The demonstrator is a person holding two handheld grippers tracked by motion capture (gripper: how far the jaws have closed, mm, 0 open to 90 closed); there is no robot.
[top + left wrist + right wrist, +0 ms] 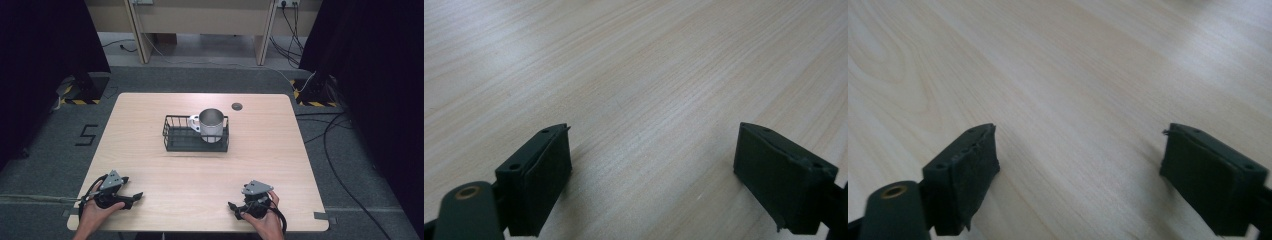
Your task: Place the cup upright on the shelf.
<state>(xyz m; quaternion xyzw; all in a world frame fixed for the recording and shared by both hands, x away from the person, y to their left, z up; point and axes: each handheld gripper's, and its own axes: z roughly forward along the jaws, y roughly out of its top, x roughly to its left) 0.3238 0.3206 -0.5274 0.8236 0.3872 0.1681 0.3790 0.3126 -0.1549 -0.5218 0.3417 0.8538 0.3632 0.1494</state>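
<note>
At the near edge of the wooden table, the left gripper sat in the person's left hand at the near left corner and the right gripper in the right hand at the near right, each with its jaws spread apart over bare wood and nothing between them. Beyond them lay a broad stretch of tabletop with nothing standing between the grippers and the black wire basket past the table's middle. The metal mug stood upright inside the basket's right end, handle to the left, and farther off a small dark round cap sat in the tabletop near the far edge
</note>
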